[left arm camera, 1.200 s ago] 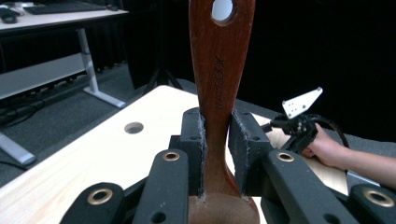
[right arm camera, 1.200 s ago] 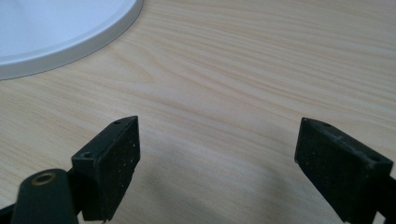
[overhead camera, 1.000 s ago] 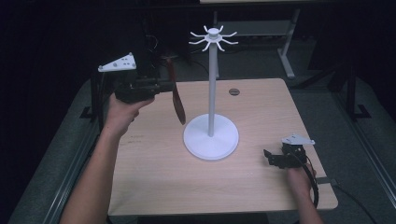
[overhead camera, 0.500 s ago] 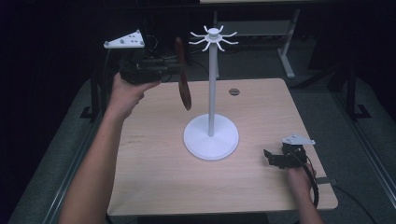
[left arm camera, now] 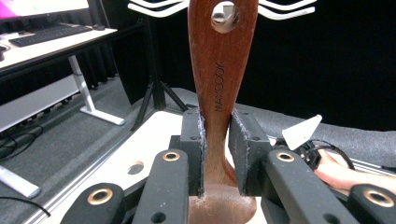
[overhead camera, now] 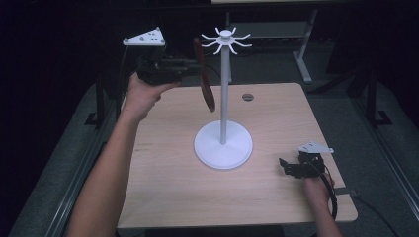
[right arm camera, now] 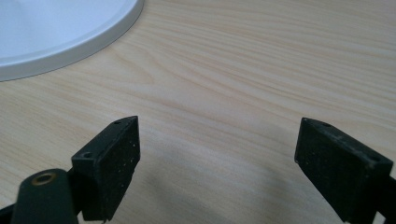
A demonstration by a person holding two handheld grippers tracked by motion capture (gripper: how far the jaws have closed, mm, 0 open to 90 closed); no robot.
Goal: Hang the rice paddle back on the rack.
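the left gripper (left arm camera: 217, 154) is clamped on one dark wooden spoon (left arm camera: 222, 84), held up beside the hooks of the single white stand (overhead camera: 223, 143). up close the handle reads "NAYCOOK" under a hanging hole; from above that lettering is lost. the right gripper (right arm camera: 215, 158) sits low over the table (overhead camera: 168, 192), jaws wide apart with nothing between, by the stand's round base (right arm camera: 56, 32).

Your left hand-held gripper (overhead camera: 195, 66) now holds the wooden spoon (overhead camera: 205, 81) higher, closer to the white stand's hooks (overhead camera: 226, 39).
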